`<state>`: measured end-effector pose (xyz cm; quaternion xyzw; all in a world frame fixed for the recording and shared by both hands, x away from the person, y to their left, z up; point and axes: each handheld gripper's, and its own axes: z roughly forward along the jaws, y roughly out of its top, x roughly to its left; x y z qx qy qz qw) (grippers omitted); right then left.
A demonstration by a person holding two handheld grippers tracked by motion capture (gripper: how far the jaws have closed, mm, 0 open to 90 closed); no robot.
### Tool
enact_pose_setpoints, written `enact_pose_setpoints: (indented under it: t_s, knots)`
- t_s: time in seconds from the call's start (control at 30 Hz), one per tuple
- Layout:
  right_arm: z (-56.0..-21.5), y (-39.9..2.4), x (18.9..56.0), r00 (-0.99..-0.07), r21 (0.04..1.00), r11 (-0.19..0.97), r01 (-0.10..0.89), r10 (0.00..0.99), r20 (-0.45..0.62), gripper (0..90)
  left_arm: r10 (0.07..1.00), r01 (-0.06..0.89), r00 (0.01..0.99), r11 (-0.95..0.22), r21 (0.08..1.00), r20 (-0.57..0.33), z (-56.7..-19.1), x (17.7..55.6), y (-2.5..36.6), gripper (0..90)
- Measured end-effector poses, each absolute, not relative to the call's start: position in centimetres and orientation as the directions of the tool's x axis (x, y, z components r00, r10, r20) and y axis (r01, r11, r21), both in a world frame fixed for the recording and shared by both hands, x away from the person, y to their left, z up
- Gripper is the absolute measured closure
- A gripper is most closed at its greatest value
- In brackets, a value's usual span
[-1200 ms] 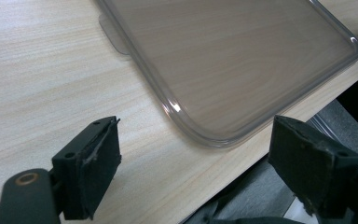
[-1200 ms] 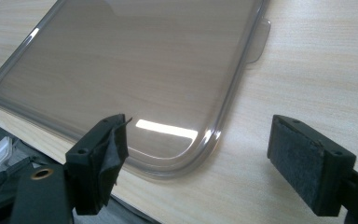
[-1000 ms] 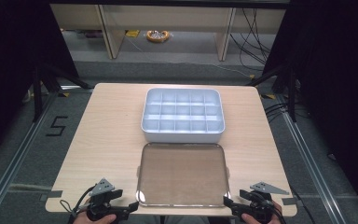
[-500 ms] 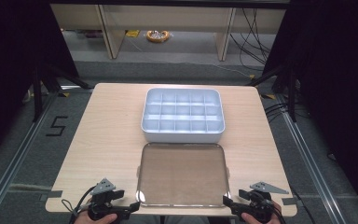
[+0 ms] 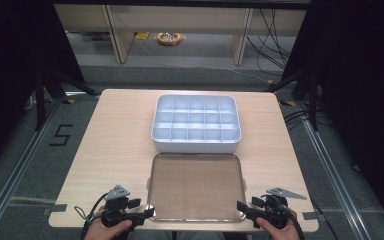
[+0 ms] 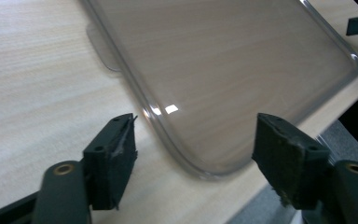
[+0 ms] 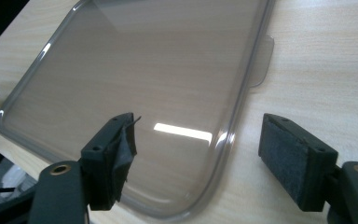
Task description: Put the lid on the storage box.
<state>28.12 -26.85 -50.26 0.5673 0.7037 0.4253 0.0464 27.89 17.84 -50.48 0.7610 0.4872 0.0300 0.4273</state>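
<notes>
Little moved since earlier; jaws just narrowing on left gripper (image 5: 147,212) and right gripper (image 5: 241,207), released, straddling near corners of clear lid (image 5: 196,186) flat on surface (image 5: 115,145) before compartment box (image 5: 196,123). Pinch rims evenly, lift level.

Black tongs (image 5: 149,212) with worn grey pads, brass screw eyes, grey three-cornered plates, trailing black cables.

A white compartment tray (image 5: 196,124) sits on the far half of the light wooden table (image 5: 115,150), its grid of small cells bare. On the grey floor beyond lies a coil of orange cable (image 5: 169,38) (between pale cabinet legs), and a "5" (image 5: 60,135) is marked beside the table.
</notes>
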Motion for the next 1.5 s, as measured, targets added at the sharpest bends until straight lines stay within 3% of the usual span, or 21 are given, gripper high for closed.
enact_pose_setpoints:
  t_s: [0.1, 0.13, 0.2, 0.23, 0.27, 0.37, 0.5, 0.53, 0.67, 0.7, 0.8, 0.97, 1.2, 1.27, 1.3, 1.5]
  knots:
    - [-50.4, -26.8, 28.8, -0.344, 0.645, -0.008, 0.764, 0.841, 0.418, 29.8, 0.78, 0.718, 0.511, -0.157, 0.678, -0.361, -50.7, 28.9, 17.9, 35.8]
    - [-50.4, -26.8, 28.8, -0.344, 0.645, -0.008, 0.764, 0.841, 0.418, 29.8, 0.806, 0.749, 0.464, -0.136, 0.649, -0.367, -50.6, 28.9, 17.9, 35.8]
    - [-50.5, -26.7, 29.1, -0.34, 0.65, -0.002, 0.76, 0.851, 0.4, 30.1, 0.794, 0.723, 0.495, -0.151, 0.674, -0.353, -50.8, 29.8, 17.9, 37.9]
    - [-50.3, -26.4, 29.1, -0.313, 0.618, -0.042, 0.785, 0.835, 0.453, 30.4, 0.789, 0.726, 0.496, -0.147, 0.672, -0.363, -51.0, 30.2, 17.8, 39.8]
    - [-50.5, -26.7, 29.4, -0.341, 0.643, -0.015, 0.766, 0.838, 0.426, 30.5, 0.785, 0.734, 0.498, -0.155, 0.661, -0.369, -51.0, 30.4, 17.8, 40.7]
    - [-50.5, -26.5, 29.4, -0.292, 0.601, -0.062, 0.797, 0.831, 0.473, 30.7, 0.779, 0.75, 0.477, -0.117, 0.651, -0.408, -51.2, 30.6, 17.3, 43.2]
    - [-50.9, -26.7, 29.9, -0.329, 0.633, -0.028, 0.773, 0.836, 0.439, 31.2, 0.781, 0.754, 0.485, -0.146, 0.641, -0.393, -51.4, 30.6, 17.1, 44.1]
    - [-50.3, -26.2, 29.4, -0.236, 0.543, -0.106, 0.833, 0.819, 0.523, 31.6, 0.775, 0.748, 0.504, -0.17, 0.641, -0.382, -51.3, 30.6, 17.1, 44.7]
    - [-51.3, -26.5, 30.1, -0.305, 0.607, -0.076, 0.791, 0.81, 0.5, 33.9, 0.796, 0.765, 0.47, -0.152, 0.626, -0.382, -51.3, 30.2, 16.6, 46.2]
    - [-51.3, -26.4, 30.1, -0.292, 0.599, -0.093, 0.796, 0.807, 0.513, 33.8, 0.772, 0.735, 0.52, -0.186, 0.652, -0.366, -51.4, 30.4, 16.8, 46.2]
    - [-51.0, -26.4, 29.7, -0.223, 0.543, -0.167, 0.823, 0.784, 0.58, 34.6, 0.779, 0.736, 0.507, -0.169, 0.656, -0.368, -51.4, 30.3, 16.7, 46.5]
    - [-51.4, -27.1, 29.4, -0.145, 0.485, -0.276, 0.83, 0.734, 0.664, 43.7, 0.779, 0.714, 0.539, -0.222, 0.664, -0.32, -51.3, 30.0, 16.6, 48.7]
    - [-51.5, -27.6, 28.7, -0.116, 0.447, -0.291, 0.846, 0.717, 0.687, 53.5, 0.779, 0.714, 0.537, -0.215, 0.667, -0.323, -51.4, 29.9, 16.8, 48.2]
    - [-51.9, -27.9, 28.6, -0.152, 0.472, -0.277, 0.837, 0.711, 0.686, 56.8, 0.764, 0.71, 0.556, -0.232, 0.665, -0.327, -51.4, 29.9, 17.0, 47.7]
    - [-51.6, -27.9, 28.3, -0.129, 0.435, -0.277, 0.857, 0.702, 0.701, 58.3, 0.764, 0.71, 0.553, -0.223, 0.668, -0.332, -51.4, 29.8, 17.0, 46.8]
    - [-51.9, -28.2, 28.1, -0.123, 0.414, -0.291, 0.863, 0.673, 0.729, 60.9, 0.774, 0.716, 0.537, -0.207, 0.667, -0.336, -51.5, 29.7, 17.2, 46.9]
